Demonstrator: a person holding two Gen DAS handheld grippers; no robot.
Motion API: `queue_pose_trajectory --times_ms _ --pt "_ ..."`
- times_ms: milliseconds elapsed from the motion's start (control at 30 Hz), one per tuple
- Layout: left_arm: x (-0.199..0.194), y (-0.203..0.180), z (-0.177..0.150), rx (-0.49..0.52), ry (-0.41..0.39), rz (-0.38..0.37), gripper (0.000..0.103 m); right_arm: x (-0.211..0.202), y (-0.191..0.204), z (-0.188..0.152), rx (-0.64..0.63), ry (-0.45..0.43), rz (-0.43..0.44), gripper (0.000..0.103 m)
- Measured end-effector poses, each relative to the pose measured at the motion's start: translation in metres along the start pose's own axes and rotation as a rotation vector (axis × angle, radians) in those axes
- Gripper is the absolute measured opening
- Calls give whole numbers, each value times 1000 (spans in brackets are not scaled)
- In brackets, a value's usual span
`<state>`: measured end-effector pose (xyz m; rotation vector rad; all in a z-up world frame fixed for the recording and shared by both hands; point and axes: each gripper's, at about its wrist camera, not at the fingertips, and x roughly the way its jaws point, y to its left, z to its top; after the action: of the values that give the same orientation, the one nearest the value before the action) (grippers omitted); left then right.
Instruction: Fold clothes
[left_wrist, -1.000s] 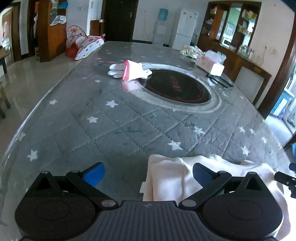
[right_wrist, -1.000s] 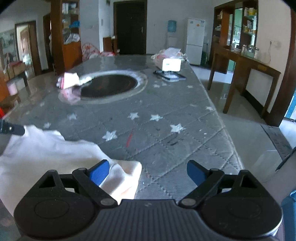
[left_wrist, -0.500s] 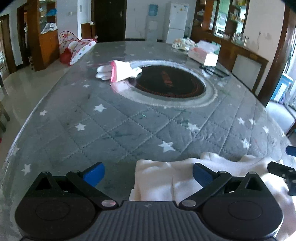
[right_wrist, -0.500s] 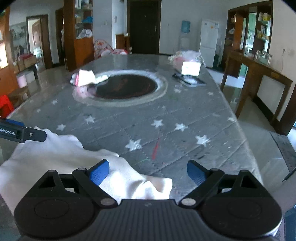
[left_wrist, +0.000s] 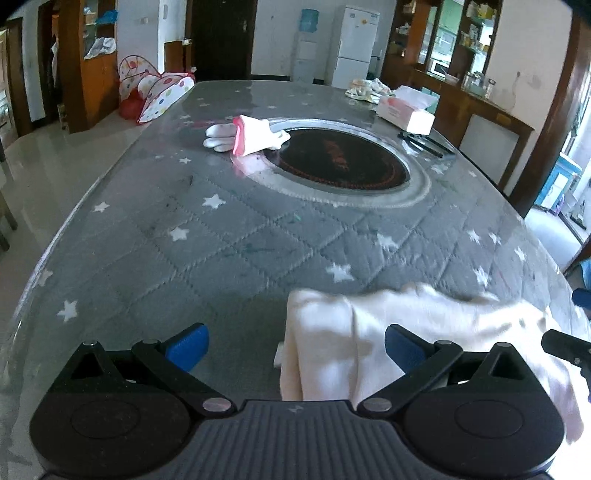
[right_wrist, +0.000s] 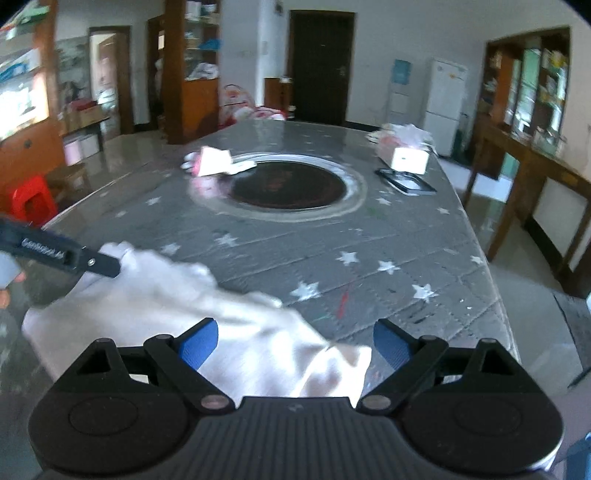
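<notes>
Between the spread fingers of the left gripper (left_wrist: 295, 345) lies the left end of a cream garment (left_wrist: 332, 339), its folded edge just ahead of the right pad; nothing is gripped. The right gripper (right_wrist: 295, 345) is likewise wide open, with the garment's right corner (right_wrist: 332, 369) sitting between its fingers, nearer the right one. The cloth stretches across the near edge of the table (left_wrist: 221, 240), bunched and creased in the middle.

It looks thin, soft and limp: it should weigh almost nothing, sag wherever it is unsupported, and slide easily on the glossy tabletop. The best hold, by my judgement, is at the two end corners, pinching all layers at the edge so none slips free.

Farther out sit a round hotplate (left_wrist: 340, 162), a pink-and-white glove (left_wrist: 251, 138) and a tissue box (left_wrist: 406, 114).
</notes>
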<state>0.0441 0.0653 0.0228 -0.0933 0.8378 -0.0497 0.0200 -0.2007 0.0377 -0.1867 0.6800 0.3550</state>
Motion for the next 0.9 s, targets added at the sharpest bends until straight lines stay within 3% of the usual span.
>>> queue_pose_trajectory --times_ms 133,300,900 --pt "-4 -1 -17 31 7 22 103 -7 7 -13 -11 16 16 93" --pt "-6 7 -21 -15 19 8 103 -9 8 -21 4 20 3 93" --pt "-25 10 -21 -1 -16 13 103 -25 46 -12 -131 -29 116 93"
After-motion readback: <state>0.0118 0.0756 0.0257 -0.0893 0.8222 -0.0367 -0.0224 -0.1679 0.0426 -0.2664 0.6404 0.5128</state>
